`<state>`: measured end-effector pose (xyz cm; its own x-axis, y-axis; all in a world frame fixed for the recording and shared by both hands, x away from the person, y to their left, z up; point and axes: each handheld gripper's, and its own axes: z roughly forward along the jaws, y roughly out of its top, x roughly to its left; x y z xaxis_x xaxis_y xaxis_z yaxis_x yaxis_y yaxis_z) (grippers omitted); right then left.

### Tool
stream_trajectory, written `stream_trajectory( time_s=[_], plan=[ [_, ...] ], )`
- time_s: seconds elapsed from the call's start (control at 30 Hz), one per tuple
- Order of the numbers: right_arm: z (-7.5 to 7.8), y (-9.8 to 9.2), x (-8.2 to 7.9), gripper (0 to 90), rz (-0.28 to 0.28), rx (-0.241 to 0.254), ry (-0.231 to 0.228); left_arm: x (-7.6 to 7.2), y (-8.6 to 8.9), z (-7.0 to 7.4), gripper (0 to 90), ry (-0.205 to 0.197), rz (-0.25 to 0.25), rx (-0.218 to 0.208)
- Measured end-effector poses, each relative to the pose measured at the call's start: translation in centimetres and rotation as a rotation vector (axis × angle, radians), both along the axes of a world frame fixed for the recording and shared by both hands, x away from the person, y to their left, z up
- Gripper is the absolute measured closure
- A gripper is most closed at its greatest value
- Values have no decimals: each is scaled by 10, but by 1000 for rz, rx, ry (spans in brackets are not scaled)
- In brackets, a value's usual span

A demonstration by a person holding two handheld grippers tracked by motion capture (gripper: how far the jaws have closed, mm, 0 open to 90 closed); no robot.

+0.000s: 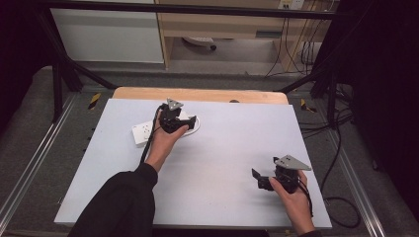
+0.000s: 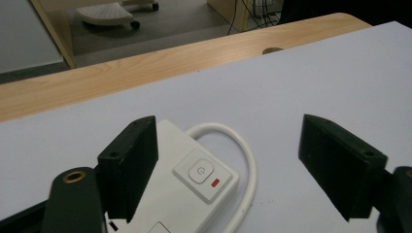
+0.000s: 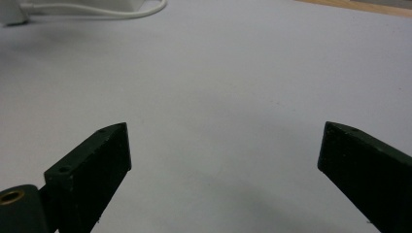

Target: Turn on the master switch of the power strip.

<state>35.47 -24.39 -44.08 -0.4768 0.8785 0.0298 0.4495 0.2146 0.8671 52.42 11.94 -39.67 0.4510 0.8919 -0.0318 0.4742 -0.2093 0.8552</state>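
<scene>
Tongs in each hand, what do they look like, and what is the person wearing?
Both the left tongs and the right tongs are black, each topped by a grey three-cornered plate. Their jaws are thick black wedge-shaped blocks; a brass-coloured ring sits near the base. A black cable trails from each. The person wears a black sleeve on the left arm.

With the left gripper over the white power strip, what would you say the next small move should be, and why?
Probably ease the left gripper a little lower and close it across the power strip. Its jaws stand open, one over the strip's body, the other out beyond the looped white cable, and the pads do not yet press on anything. The right gripper waits open over bare table.
</scene>
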Motion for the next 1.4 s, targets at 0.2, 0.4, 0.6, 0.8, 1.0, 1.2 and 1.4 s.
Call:
stream_trajectory(
  time_s=[0.2, 0.4, 0.6, 0.8, 1.0, 1.2, 1.4],
  plan=[
    [1, 2, -2, 52, 6, -2, -5, 5, 0, -5, 330, 8, 16, -15],
    [2, -1, -2, 52, -6, 4, -5, 7, -4, -10, 431, 7, 12, 4],
    [1, -4, -2, 52, -20, 15, -2, 5, -6, -11, 558, 21, 2, 16],
    [3, -8, -2, 52, -36, 23, -11, 4, -2, -8, 698, 29, -13, 16],
    [3, -9, -1, 47, -34, 31, -7, 7, 0, -12, 801, 51, -20, 3],
    [3, -11, -1, 44, -44, 42, -5, 9, -2, -16, 883, 55, -27, -14],
    [3, -11, -1, 44, -45, 47, -2, 11, -2, -19, 899, 63, -27, -18]
  ],
)
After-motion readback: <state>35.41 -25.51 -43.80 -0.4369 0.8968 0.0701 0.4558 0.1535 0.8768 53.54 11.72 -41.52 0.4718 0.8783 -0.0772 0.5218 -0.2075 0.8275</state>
